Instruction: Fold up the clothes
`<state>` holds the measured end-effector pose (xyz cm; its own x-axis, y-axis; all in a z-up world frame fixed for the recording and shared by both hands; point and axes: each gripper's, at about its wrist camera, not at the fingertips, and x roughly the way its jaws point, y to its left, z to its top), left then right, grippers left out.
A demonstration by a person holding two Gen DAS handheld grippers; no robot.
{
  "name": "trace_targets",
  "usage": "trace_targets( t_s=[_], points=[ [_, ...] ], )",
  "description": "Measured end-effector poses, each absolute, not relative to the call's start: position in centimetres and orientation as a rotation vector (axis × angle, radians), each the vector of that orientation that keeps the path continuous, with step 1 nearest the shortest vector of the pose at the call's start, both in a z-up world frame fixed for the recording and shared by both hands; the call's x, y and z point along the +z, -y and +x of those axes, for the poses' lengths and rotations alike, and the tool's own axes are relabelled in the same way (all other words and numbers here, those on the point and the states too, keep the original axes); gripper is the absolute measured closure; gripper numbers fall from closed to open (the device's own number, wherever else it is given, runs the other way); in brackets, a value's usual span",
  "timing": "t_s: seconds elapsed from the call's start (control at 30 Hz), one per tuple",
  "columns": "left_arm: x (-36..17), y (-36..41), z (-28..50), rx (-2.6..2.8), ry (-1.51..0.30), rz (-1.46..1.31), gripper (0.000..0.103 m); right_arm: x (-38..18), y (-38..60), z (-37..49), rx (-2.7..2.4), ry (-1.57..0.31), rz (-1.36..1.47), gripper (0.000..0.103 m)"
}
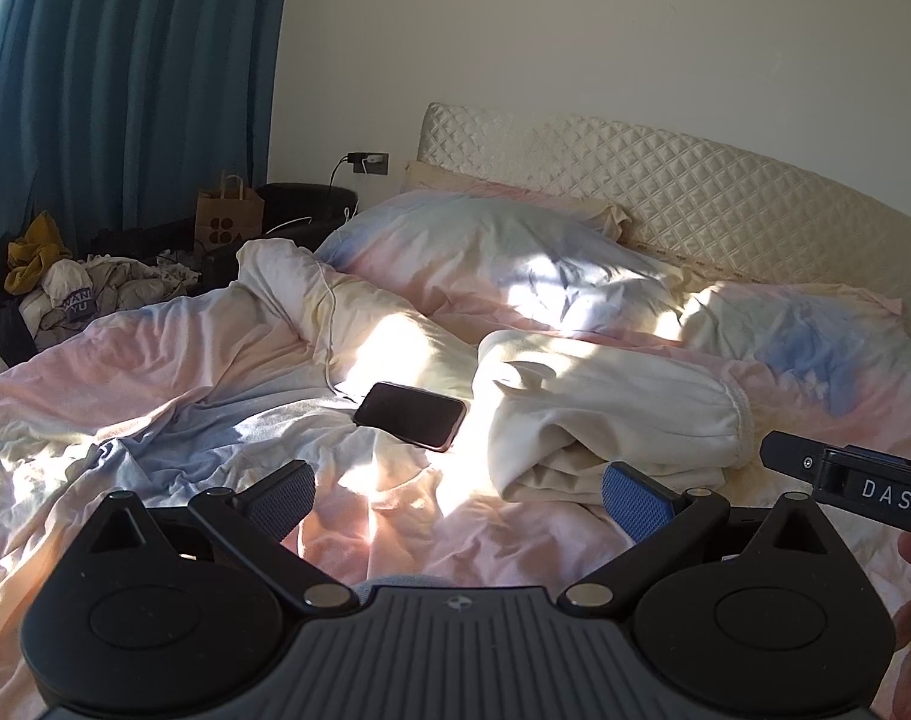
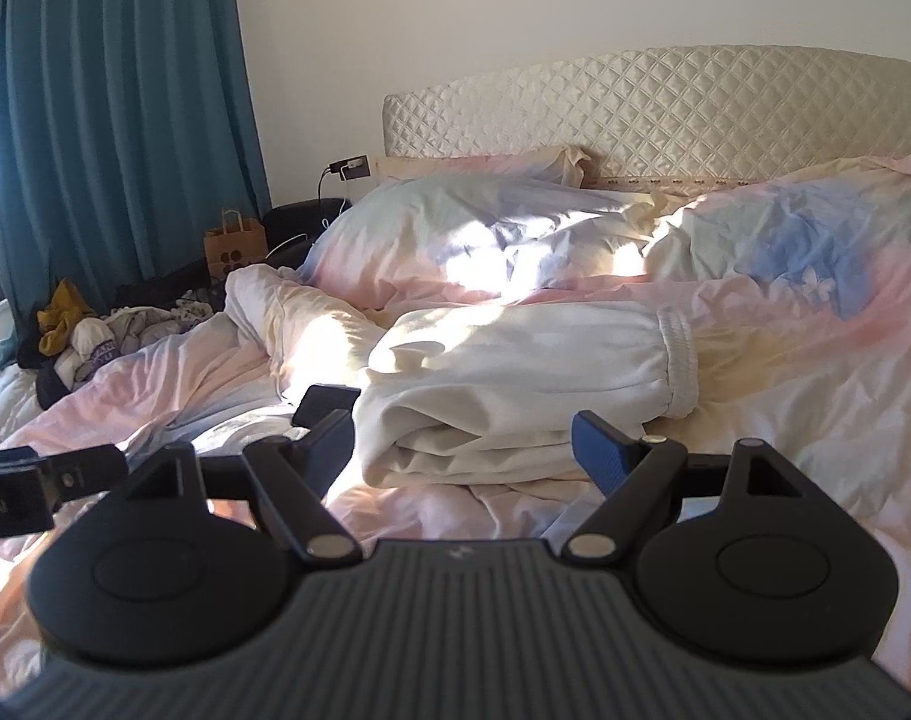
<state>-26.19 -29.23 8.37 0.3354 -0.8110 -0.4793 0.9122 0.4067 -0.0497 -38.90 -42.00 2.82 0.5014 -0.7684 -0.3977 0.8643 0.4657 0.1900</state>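
A cream garment point(image 1: 611, 414) lies folded into a thick bundle on the pastel duvet point(image 1: 173, 372); its elastic cuff points right. It also shows in the right wrist view point(image 2: 515, 384). My left gripper point(image 1: 458, 495) is open and empty, hovering just before the bundle's near left corner. My right gripper point(image 2: 464, 450) is open and empty, its fingers either side of the bundle's near edge, above the duvet point(image 2: 815, 408). The right gripper's body point(image 1: 863, 486) shows at the right edge of the left wrist view; the left gripper's body point(image 2: 41, 480) shows at the left of the right wrist view.
A black phone point(image 1: 410, 414) lies on the duvet left of the bundle, on a white cable. Two pillows point(image 1: 503, 258) rest against the quilted headboard point(image 1: 665, 180). A heap of clothes point(image 1: 77, 288) and a paper bag point(image 1: 227, 216) stand at far left by the teal curtain point(image 1: 131, 78).
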Motion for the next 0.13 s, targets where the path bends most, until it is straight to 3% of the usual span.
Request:
trace_targets(
  t_s=[0.13],
  points=[
    [8.17, 29.28, -26.12, -1.141, -0.479, 0.244, 0.000, 2.69, 42.12, -38.75, -1.021, -0.287, 0.395, 0.021]
  ],
)
